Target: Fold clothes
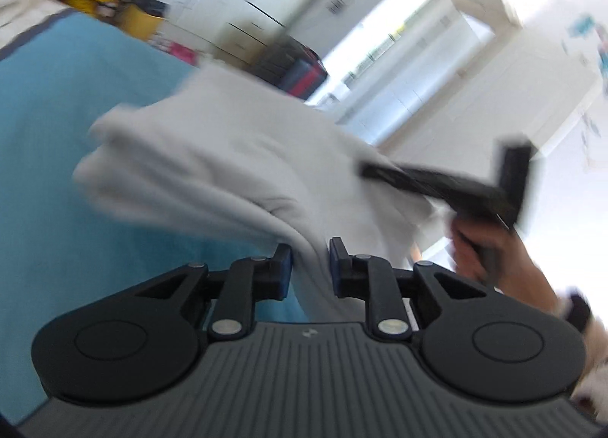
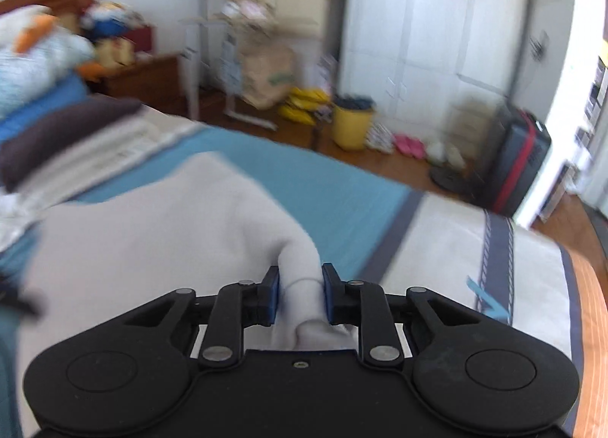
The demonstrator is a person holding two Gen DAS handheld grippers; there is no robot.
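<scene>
Left hand-held gripper (image 1: pixel 311 267): blue pads closed on a bunched edge of the garment (image 1: pixel 228 156), a plain pale grey-white cloth. Right hand-held gripper (image 2: pixel 301 295): pads clamped on a rolled fold of the same garment (image 2: pixel 152 232). In the left wrist view the right hand-held gripper (image 1: pixel 456 187) shows side-on with the person's hand (image 1: pixel 490 248) on its handle, at the far edge of the cloth.

Garment position: pinched at two separate points, held above the bed (image 2: pixel 342 187), its far part draping toward the blue sheet (image 1: pixel 57 134). Whether the far end touches the bed cannot be told; both views are motion-blurred.

Reading of the hold: two spaced grips let the cloth hang out between them, so gravity takes out creases and an edge can be laid straight for a fold. Pinching bunched fabric rather than a single layer probably makes slipping less likely.

Bed carries a stack of folded items (image 2: pixel 45 126) at its far left, likely kept clear of the working area.

Writing: a sheet on the wardrobe door (image 1: pixel 340 2) bears dark print, unreadable. No brand or label legible on garment or grippers.
</scene>
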